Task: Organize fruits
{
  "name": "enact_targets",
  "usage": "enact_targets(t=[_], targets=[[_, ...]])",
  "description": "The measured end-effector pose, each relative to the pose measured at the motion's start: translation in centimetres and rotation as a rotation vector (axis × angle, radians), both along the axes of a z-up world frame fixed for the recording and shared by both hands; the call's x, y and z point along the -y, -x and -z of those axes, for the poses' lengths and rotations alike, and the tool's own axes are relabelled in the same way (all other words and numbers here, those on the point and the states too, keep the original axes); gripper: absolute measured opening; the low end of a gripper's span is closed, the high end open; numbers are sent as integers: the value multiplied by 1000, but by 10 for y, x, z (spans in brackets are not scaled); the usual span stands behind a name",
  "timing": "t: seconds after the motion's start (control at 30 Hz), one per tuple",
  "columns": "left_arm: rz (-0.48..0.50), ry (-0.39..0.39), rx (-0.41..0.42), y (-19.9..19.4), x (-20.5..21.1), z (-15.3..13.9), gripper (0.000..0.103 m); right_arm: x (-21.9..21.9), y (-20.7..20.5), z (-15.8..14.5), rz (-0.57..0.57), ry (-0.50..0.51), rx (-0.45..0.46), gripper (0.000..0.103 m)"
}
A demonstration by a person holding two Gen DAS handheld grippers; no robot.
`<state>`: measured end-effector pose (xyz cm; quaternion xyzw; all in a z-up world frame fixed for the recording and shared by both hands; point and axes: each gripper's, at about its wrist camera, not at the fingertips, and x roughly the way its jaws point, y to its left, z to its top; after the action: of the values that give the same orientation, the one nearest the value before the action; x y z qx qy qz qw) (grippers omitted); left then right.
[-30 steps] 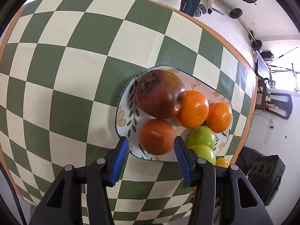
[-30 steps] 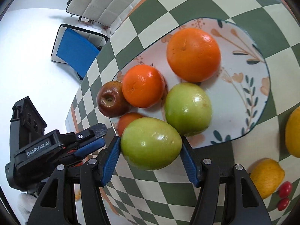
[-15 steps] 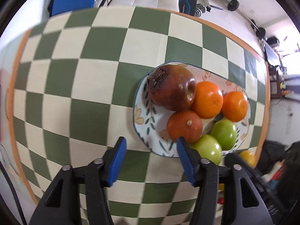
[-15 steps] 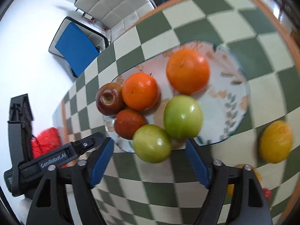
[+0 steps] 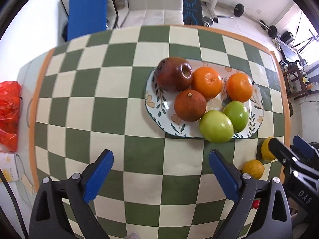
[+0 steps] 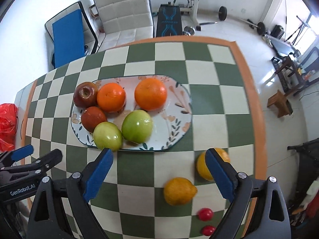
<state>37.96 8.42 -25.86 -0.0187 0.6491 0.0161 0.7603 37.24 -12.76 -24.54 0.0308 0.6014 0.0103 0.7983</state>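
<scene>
A flowered oval plate (image 6: 175, 117) (image 5: 157, 123) on the checked tablecloth holds a dark red apple (image 6: 85, 97), two bright oranges (image 6: 111, 97) (image 6: 150, 94), a darker orange (image 6: 93, 119) and two green apples (image 6: 107, 136) (image 6: 137, 125). Two lemons (image 6: 179, 191) (image 6: 201, 169) and two small red tomatoes (image 6: 205, 213) lie on the cloth right of the plate. My left gripper (image 5: 161, 176) is open, held back from the plate. My right gripper (image 6: 158, 174) is open too, with the nearer green apple just beyond its left finger and one lemon behind its right finger.
A red plastic bag (image 5: 9, 115) lies off the table's left edge. White chairs (image 6: 123, 14), a blue pad (image 6: 67, 37) and gym gear (image 6: 169, 20) stand beyond the far edge. The table's orange border (image 6: 253, 103) runs close on the right.
The right gripper let go of the green apple onto the plate's near rim and opened wide. Both grippers pulled back and up from the plate, so more of the table shows.
</scene>
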Motion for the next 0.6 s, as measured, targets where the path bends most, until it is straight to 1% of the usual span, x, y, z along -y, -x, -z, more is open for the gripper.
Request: enact_targets(t=[0.2,0.3,0.43,0.6], targets=[[7,-17,106,23,8,-43,98,7,28,-39,-3,27,76,96],[14,-25,159,36,11,-65,98,10,45,-59,-5,24,108,96],[24,-15,207,54,16,-92,98,14,66,-85,-3,17,151,96],[30,-3,272,81,20,-124,98,18,98,-125,-12,17,221,96]])
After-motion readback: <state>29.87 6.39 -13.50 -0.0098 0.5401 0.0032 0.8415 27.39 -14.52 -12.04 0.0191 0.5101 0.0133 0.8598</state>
